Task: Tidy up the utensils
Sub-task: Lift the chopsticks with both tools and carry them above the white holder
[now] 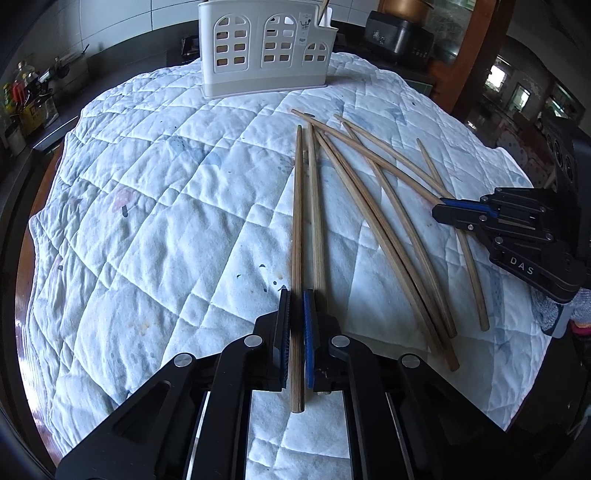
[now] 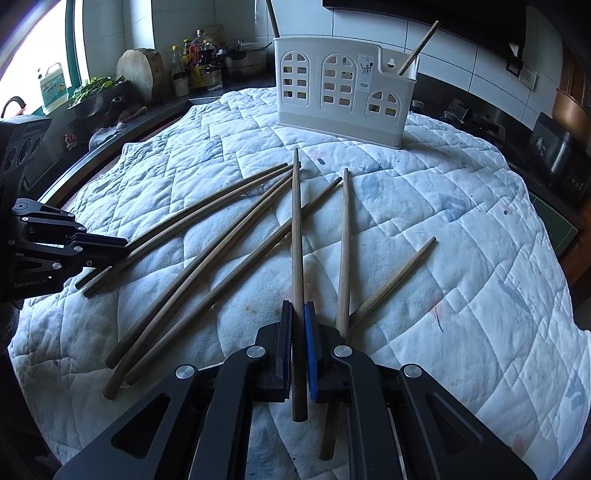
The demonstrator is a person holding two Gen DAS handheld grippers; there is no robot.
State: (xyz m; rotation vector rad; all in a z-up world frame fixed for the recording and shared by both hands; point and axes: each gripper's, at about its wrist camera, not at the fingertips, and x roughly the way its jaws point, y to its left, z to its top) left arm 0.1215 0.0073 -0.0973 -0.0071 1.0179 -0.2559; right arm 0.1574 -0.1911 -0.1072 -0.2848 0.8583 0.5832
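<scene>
Several wooden chopsticks [image 1: 373,221] lie fanned out on a white quilted cloth [image 1: 166,221]. My left gripper [image 1: 295,295] is shut on one chopstick [image 1: 297,240] near its thick end. My right gripper [image 2: 298,306] is shut on another chopstick [image 2: 296,240] the same way. A white plastic utensil holder [image 1: 266,48] with arched window cut-outs stands at the far edge of the cloth; it also shows in the right wrist view [image 2: 343,92], with a chopstick [image 2: 419,48] standing in its right compartment. The right gripper [image 1: 443,208] shows at the right of the left wrist view, the left gripper [image 2: 122,245] at the left of the right wrist view.
The cloth [image 2: 443,258] covers a round table. A dark kitchen counter runs behind it with bottles [image 2: 195,62], a wooden block [image 2: 142,74] and greens [image 2: 96,86]. A dark appliance [image 1: 399,35] sits at the back right.
</scene>
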